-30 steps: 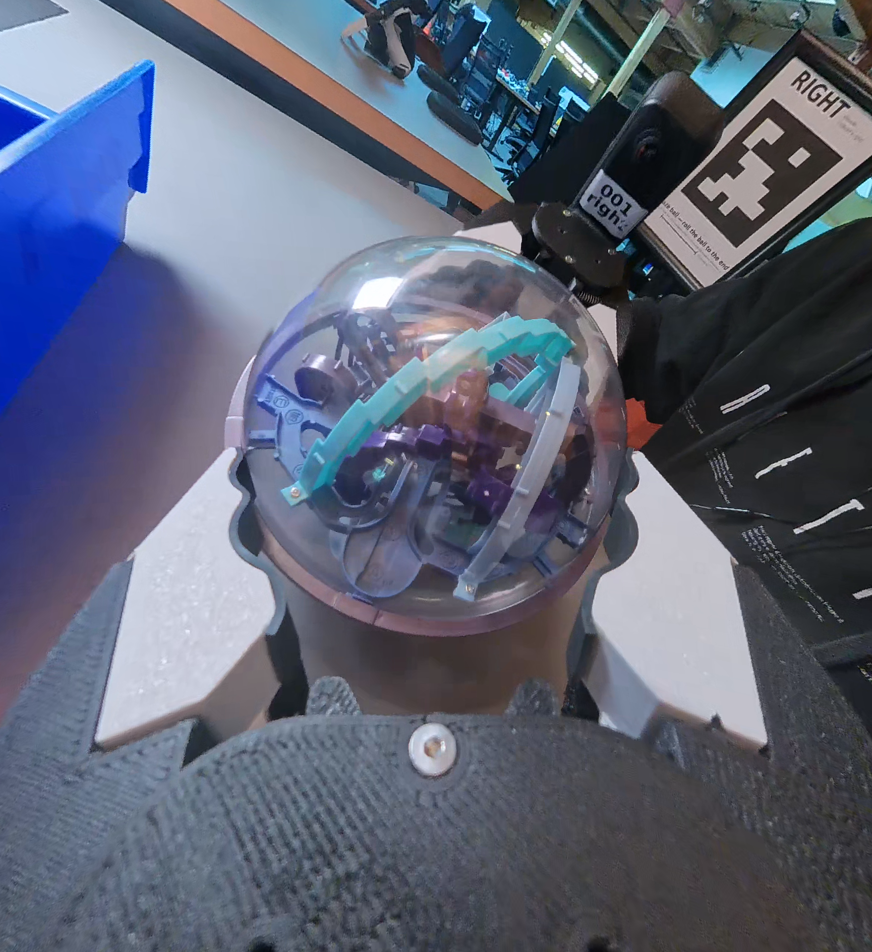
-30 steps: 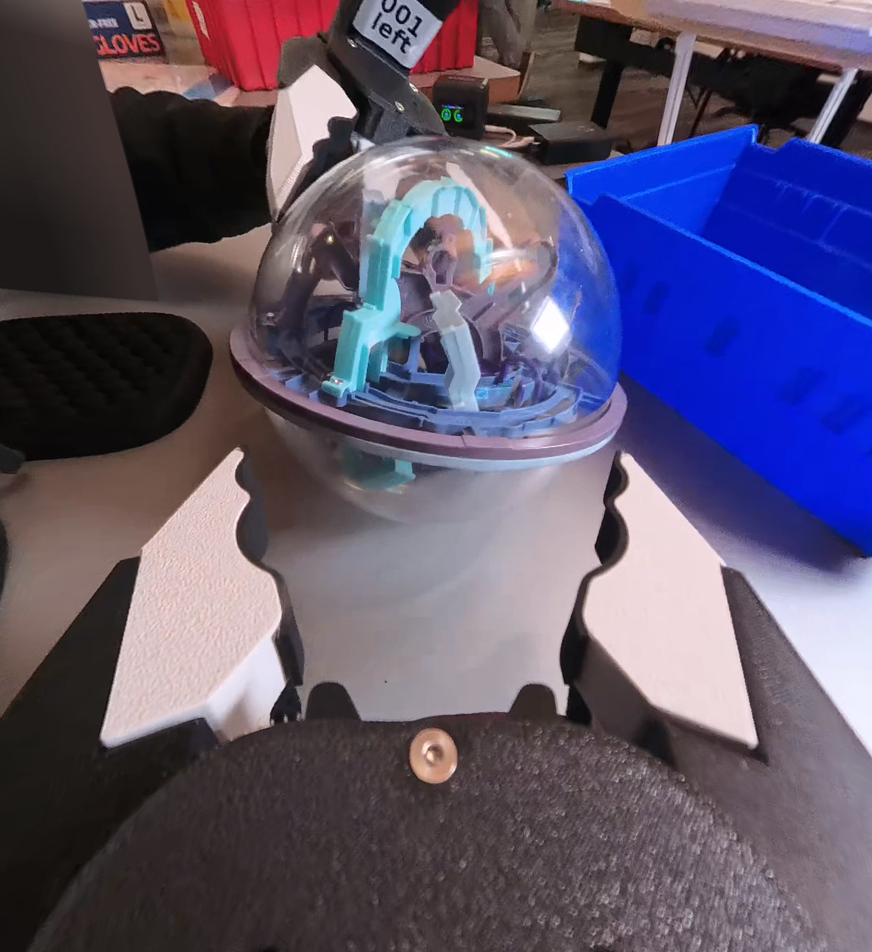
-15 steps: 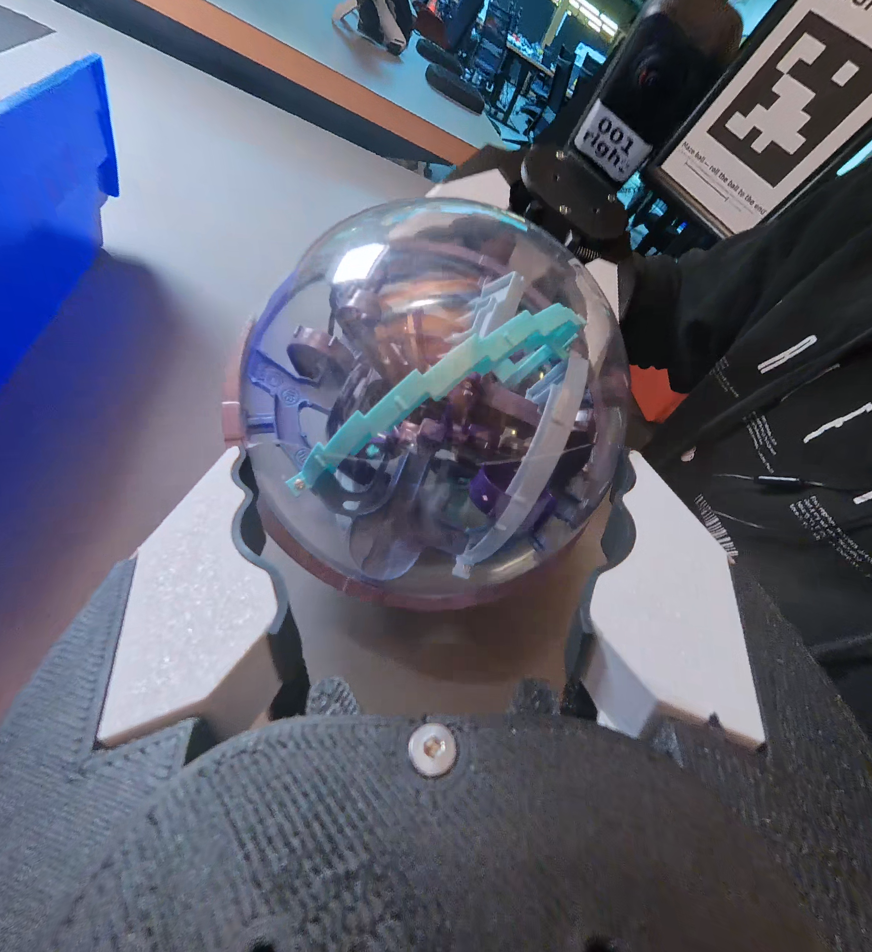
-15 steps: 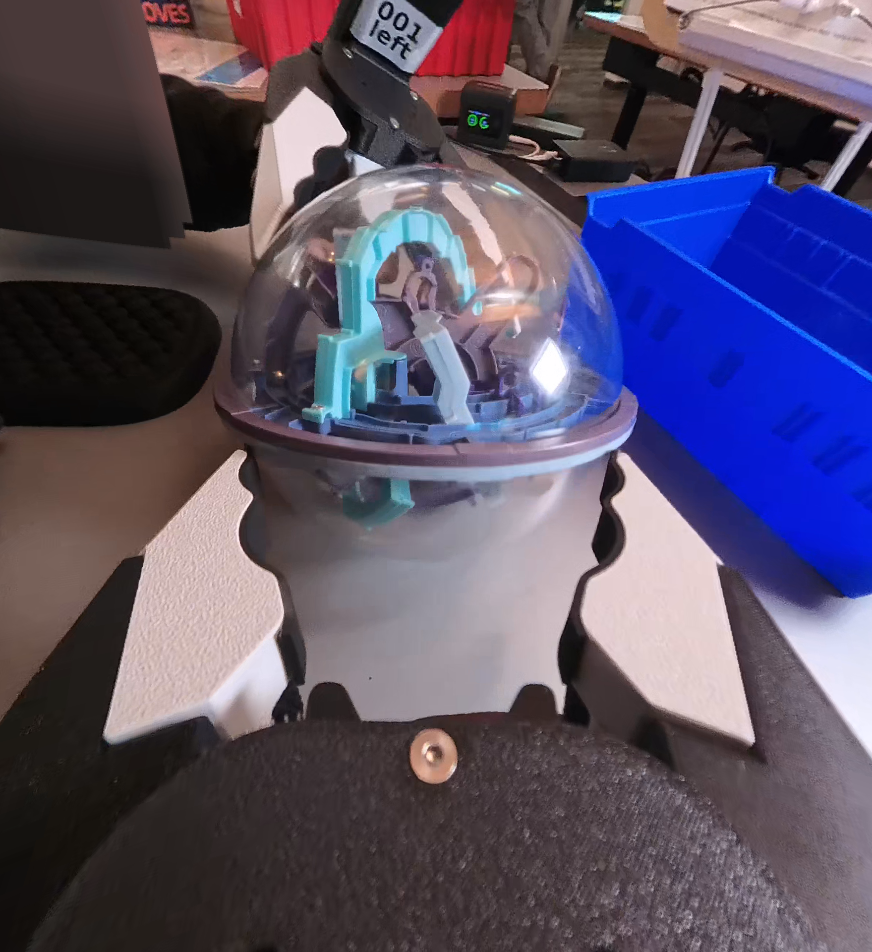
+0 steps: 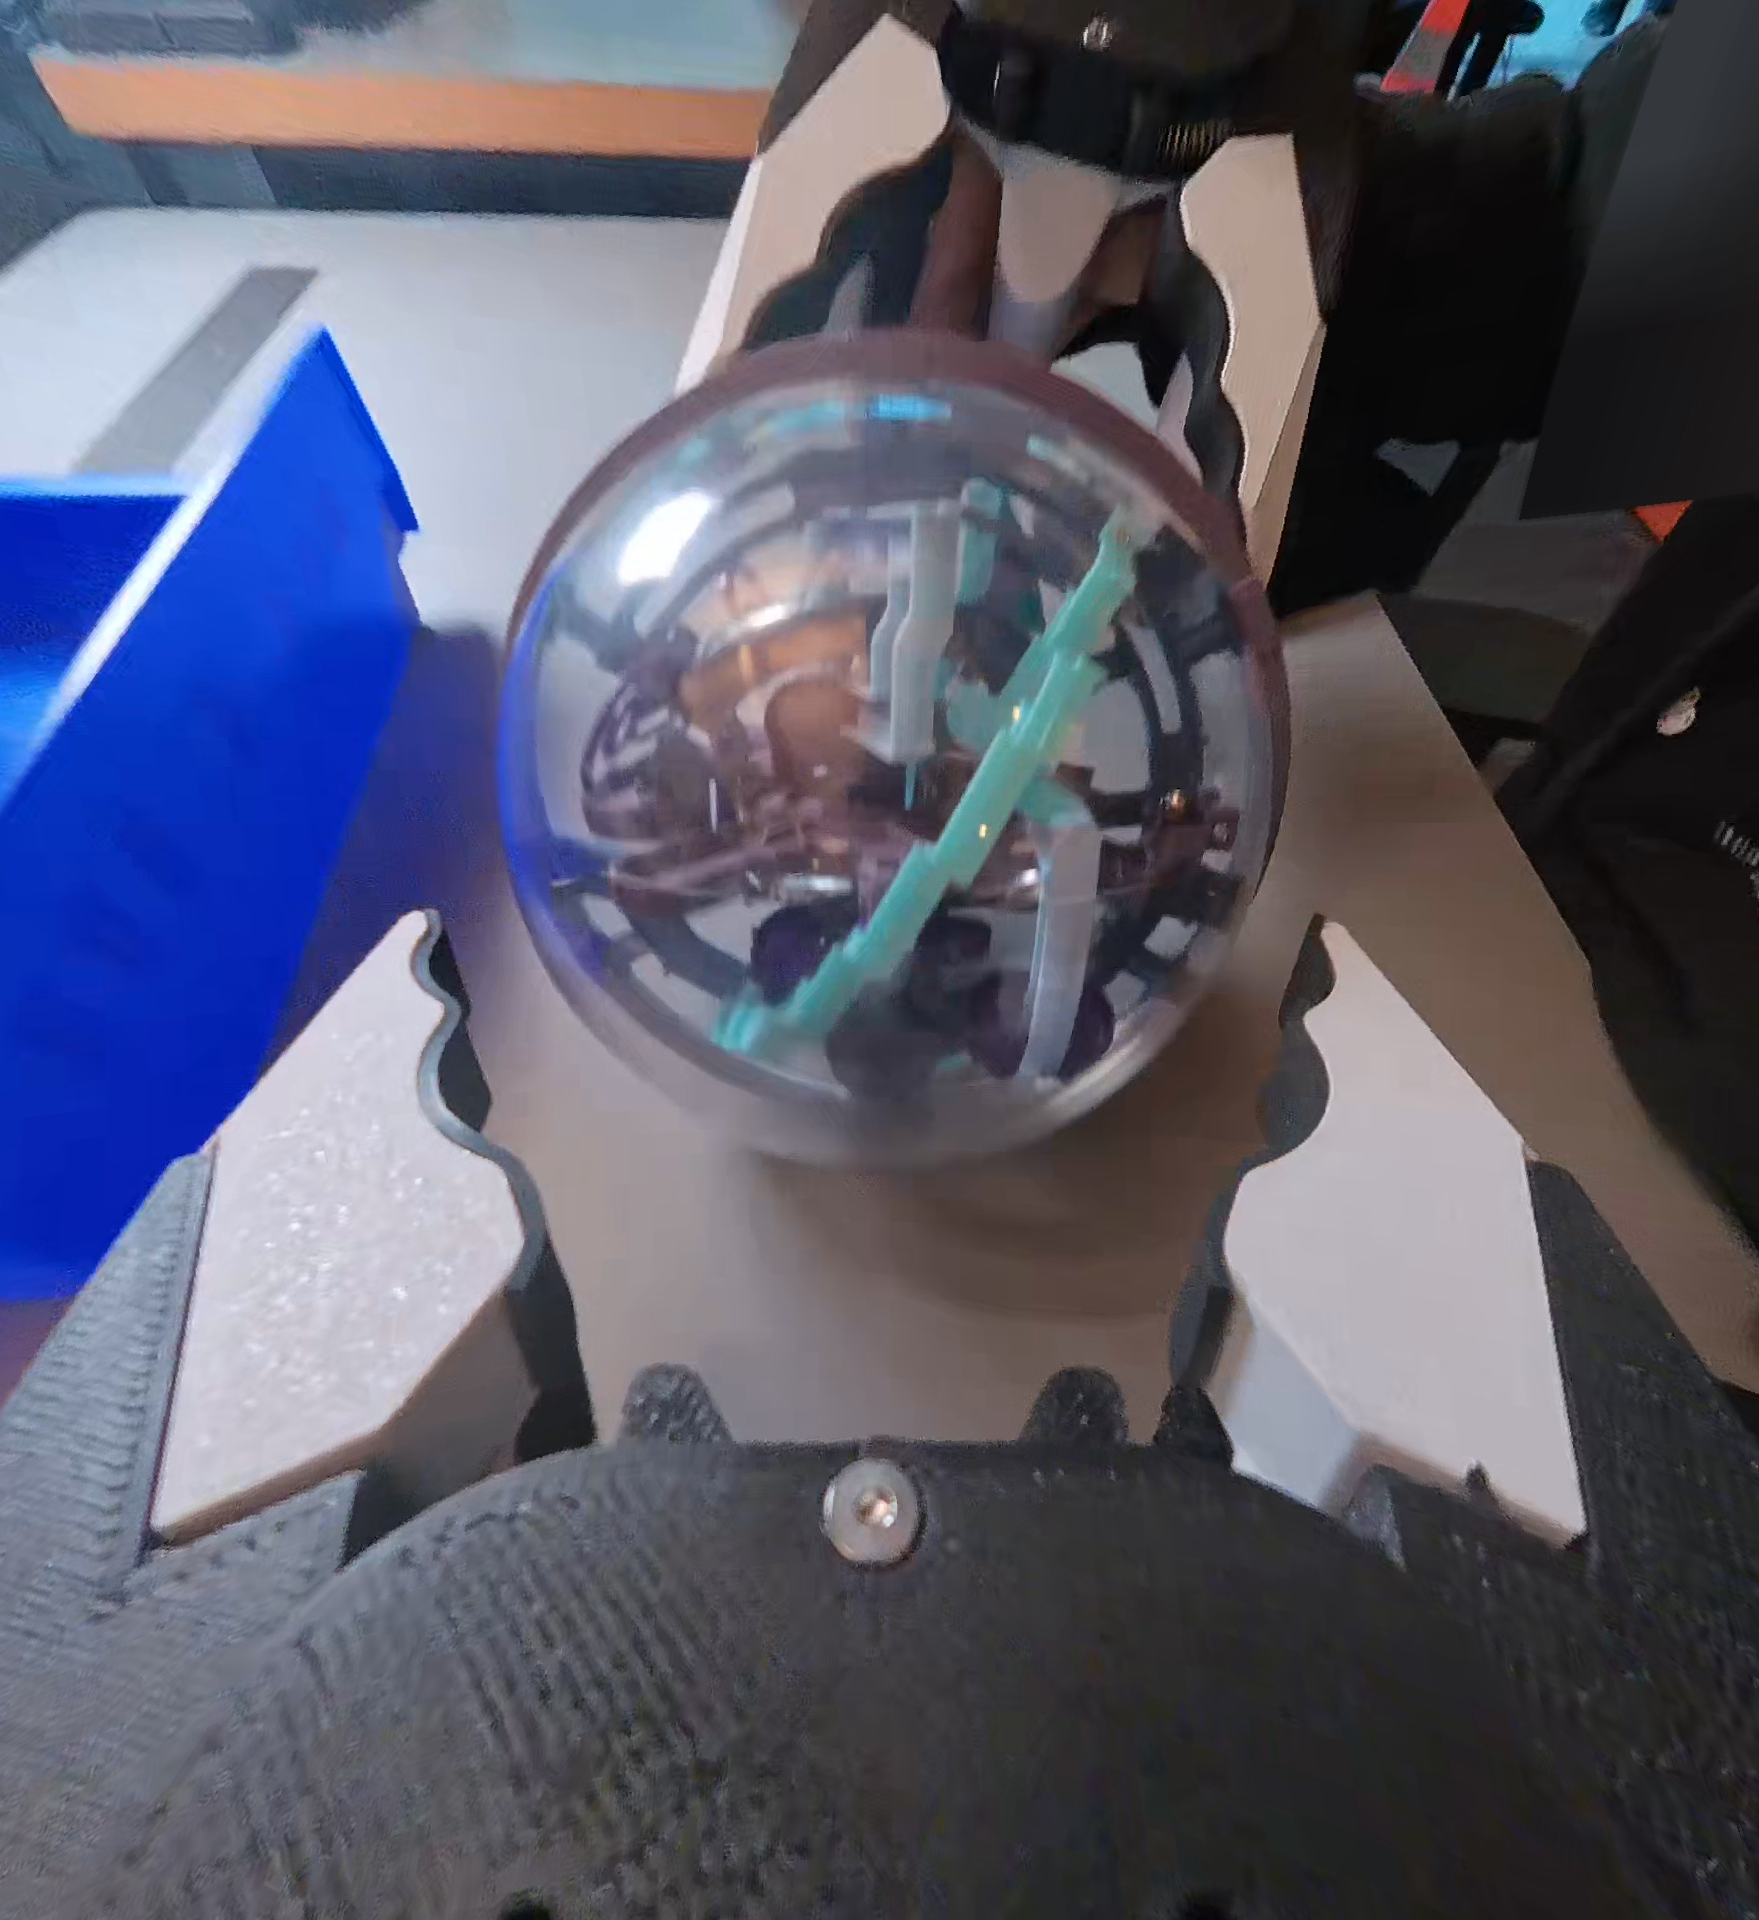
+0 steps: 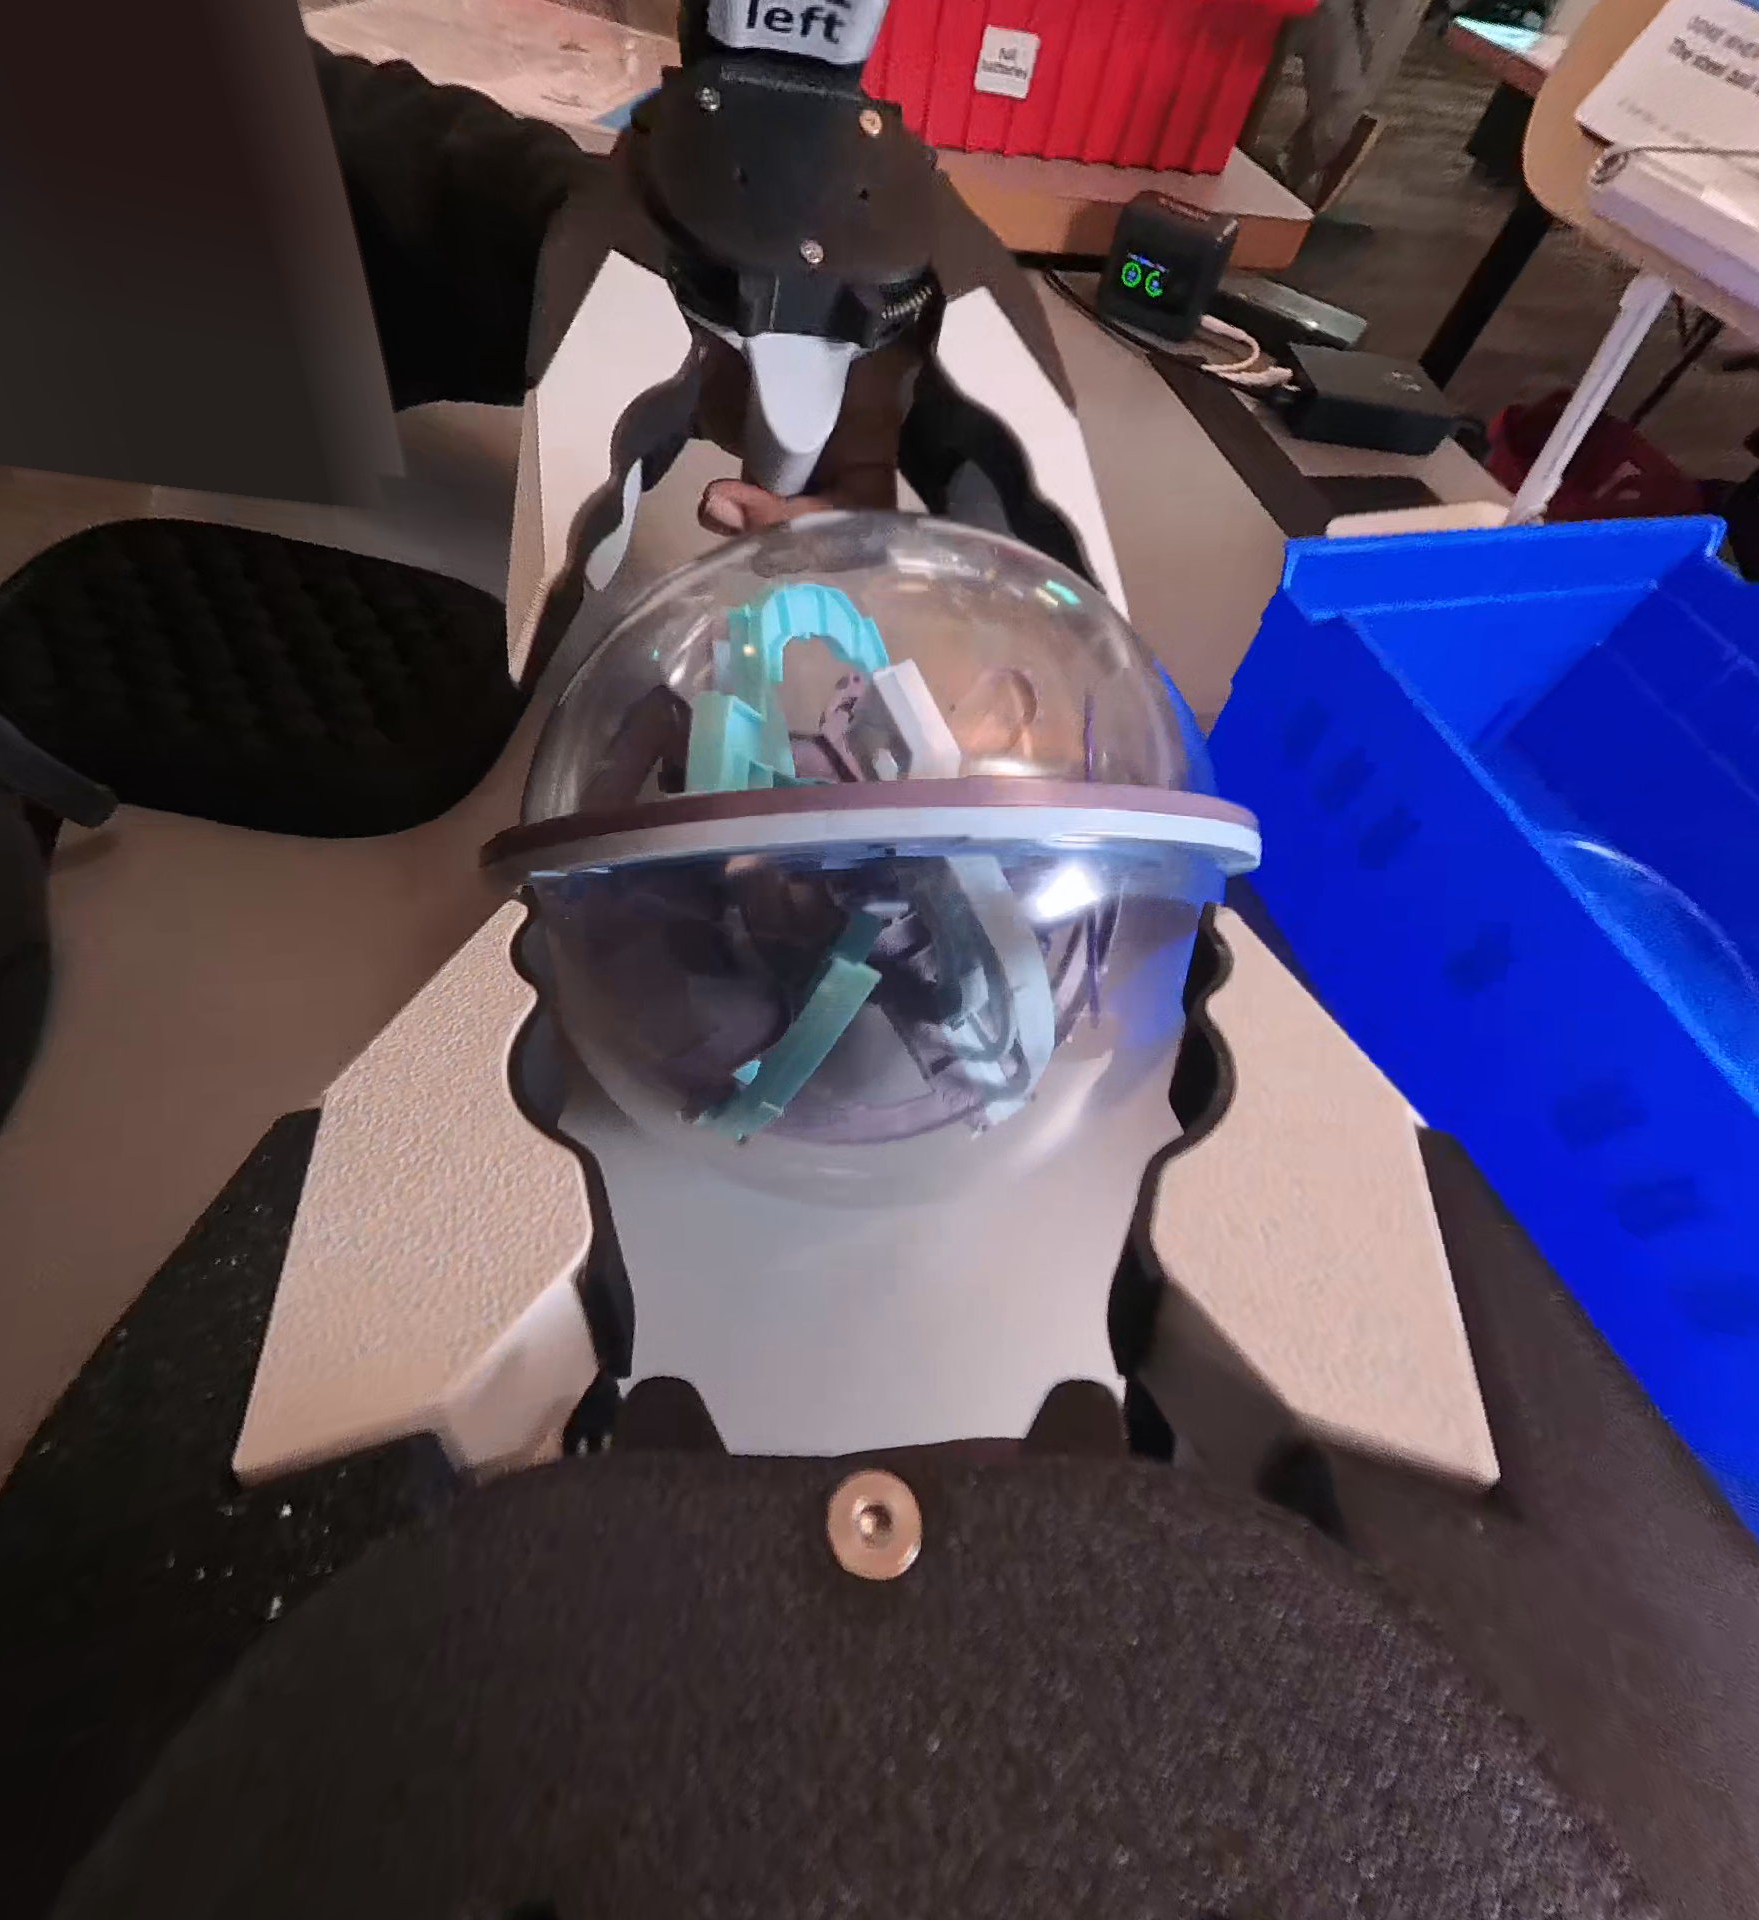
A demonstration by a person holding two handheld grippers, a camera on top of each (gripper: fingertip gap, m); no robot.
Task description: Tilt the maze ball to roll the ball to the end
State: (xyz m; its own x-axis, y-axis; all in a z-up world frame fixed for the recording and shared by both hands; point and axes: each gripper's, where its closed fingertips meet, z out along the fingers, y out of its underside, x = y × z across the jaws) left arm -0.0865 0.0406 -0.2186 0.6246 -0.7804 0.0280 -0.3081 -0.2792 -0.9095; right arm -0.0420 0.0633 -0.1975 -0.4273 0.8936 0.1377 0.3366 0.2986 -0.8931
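The maze ball (image 6: 870, 873) sits between the two grippers, right next to a blue bin (image 6: 1540, 873) on the pale table (image 6: 179, 997). In the right wrist view the right gripper (image 6: 859, 956) has its jaws spread but pressed against both sides of the ball's lower half, so it's gripping it, with the purple-and-white rim band lying level. The left wrist view shows the ball (image 5: 890, 769) tipped up instead, the teal track running diagonally, and the left gripper (image 5: 875, 987) with jaws wide apart and short of the ball, not touching it.

Only the right view shows the red crate (image 6: 1072, 73) and the little black gadget with green lights (image 6: 1161, 265). There are white labels with writing on the far gripper and the crate. The small ball inside is lost in blur and glare.
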